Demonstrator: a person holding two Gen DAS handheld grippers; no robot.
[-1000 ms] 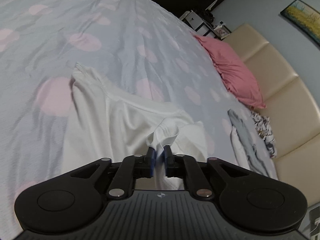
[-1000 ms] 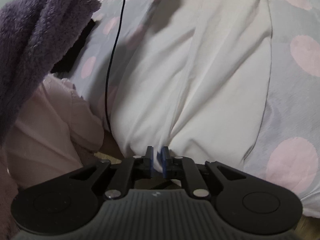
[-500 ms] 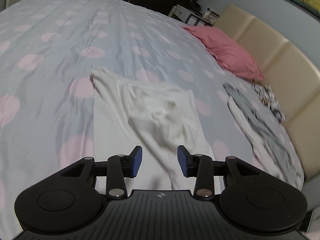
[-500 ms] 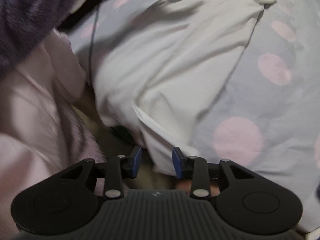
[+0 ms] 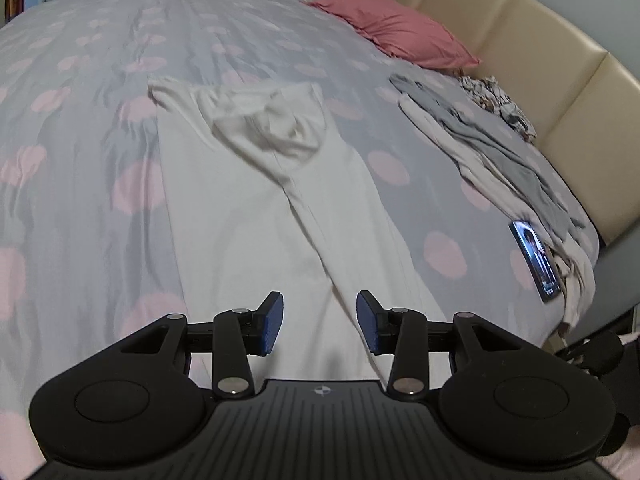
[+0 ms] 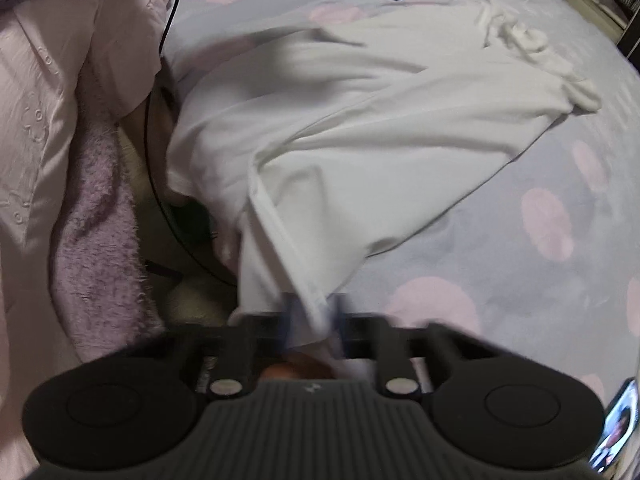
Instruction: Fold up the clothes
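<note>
Finds the white garment (image 5: 248,216) stretched lengthwise on the spotted bed cover (image 5: 80,160), far end bunched and rumpled, near end running off the mattress edge towards the person

Holds the left gripper (image 5: 320,320) above that near stretch with the tongs wide and nothing between the pads (image 5: 272,320); probably keeps it off the cloth so the fabric can settle flat and a fresh place to grip can be picked

Brings the right gripper (image 6: 314,320) low at the bed's edge, with the hanging hem of the garment (image 6: 380,140) running between its fingers; shows the tongs narrower there, the cloth inside the gap, yet blurs too much to tell whether the pads truly pinch it or only straddle it

Seems to choose the hem because a fold needs a free edge to lift and carry over the rest; seems to lay the piece long and straight for the same reason

Fits either a smoothing-out ahead of a fold or a re-grip between two folds; shows no finished, squared packet in either view

Leaves a grey and pale heap of clothes (image 5: 480,136) well apart beside the headboard (image 5: 540,60), with a lit phone (image 5: 536,260) at its near end and a pink pillow (image 5: 400,28) beyond, all clear of the working stretch
</note>
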